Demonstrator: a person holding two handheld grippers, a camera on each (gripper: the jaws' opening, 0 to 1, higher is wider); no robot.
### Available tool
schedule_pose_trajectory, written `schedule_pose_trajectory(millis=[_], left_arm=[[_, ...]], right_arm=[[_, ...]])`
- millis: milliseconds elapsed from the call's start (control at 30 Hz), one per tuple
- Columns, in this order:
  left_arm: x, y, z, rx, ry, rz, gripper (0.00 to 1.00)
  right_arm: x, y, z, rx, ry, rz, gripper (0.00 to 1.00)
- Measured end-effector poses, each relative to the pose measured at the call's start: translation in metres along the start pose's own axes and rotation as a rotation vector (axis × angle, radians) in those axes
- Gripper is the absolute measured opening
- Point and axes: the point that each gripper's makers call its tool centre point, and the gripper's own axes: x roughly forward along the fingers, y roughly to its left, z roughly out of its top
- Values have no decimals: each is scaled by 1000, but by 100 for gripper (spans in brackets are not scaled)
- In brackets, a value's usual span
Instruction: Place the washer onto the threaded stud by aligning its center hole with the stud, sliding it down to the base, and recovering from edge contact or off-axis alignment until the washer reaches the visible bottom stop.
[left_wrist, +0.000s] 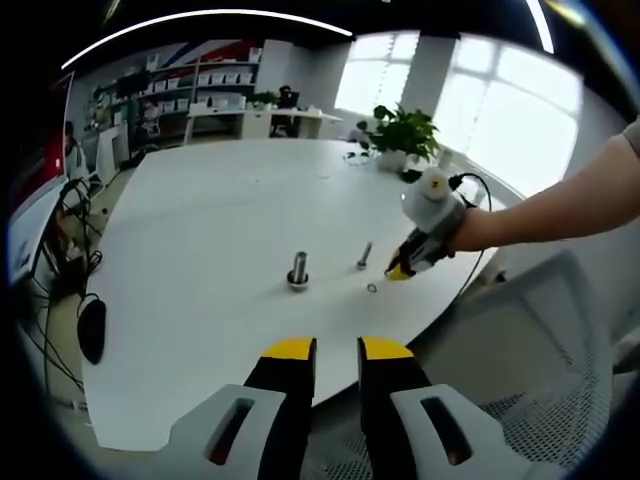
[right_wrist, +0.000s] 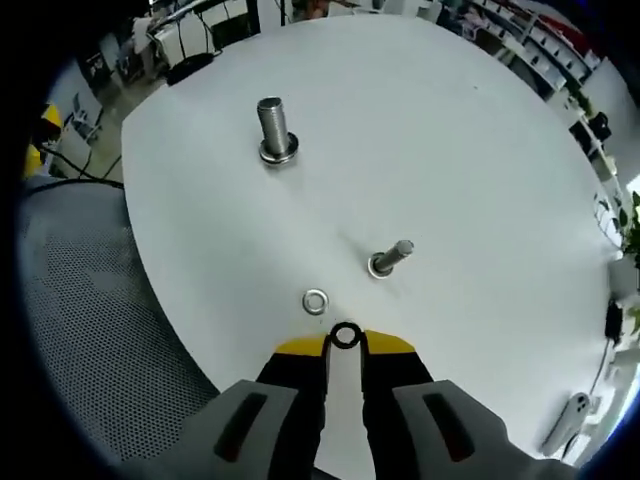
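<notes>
A small dark washer (right_wrist: 345, 335) is pinched at the yellow tips of my right gripper (right_wrist: 345, 343), just above the white table (right_wrist: 480, 150). A silver washer (right_wrist: 315, 300) lies flat on the table right ahead of it. Beyond stand a small threaded stud (right_wrist: 390, 257), leaning, and a thick stud (right_wrist: 273, 128) with a ring at its base. In the left gripper view the thick stud (left_wrist: 298, 270), small stud (left_wrist: 365, 256) and loose washer (left_wrist: 372, 289) sit mid-table, with the right gripper (left_wrist: 402, 268) low beside them. My left gripper (left_wrist: 337, 350) hangs back over the near edge, jaws slightly apart and empty.
A white mesh chair (right_wrist: 80, 300) sits against the table's edge, also seen as the chair (left_wrist: 560, 340). A potted plant (left_wrist: 405, 135) stands at the far side. A black mouse (left_wrist: 91, 330) and cables lie off the left edge. A person's arm (left_wrist: 560, 210) reaches in from the right.
</notes>
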Motion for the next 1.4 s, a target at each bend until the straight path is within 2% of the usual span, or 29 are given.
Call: schedule_pose_trajectory(millis=[33,133,367,433,600,733,867,1400], left_arm=[[0,0,0,0,0,0,14],[0,0,0,-2,0,1,14],[0,0,-1,-2,3,0,14],[0,-1,-1,0,1,-1,14],[0,-1,0,0,-2,-2,14],[0,-1,0,3,-1,-5,14],[0,-2,0,7,1,-6,14],[1,-2,0,12,1,-11,14]], right_arm=[[-1,1,10,16,-50,20,14],[-5,-6,13,15,-48,1,14],[-16,-22,30,-7,-111,-63,14],[-19,-21,33,-13,-135,-65,14],[-19,-21,33,-57,-142,-86,14],[-23,-23,42,-71,-167,-100,14],[-20,-25,48,-86,-160,-95,14],[-10,-24,50,-139,-110,-80,14]])
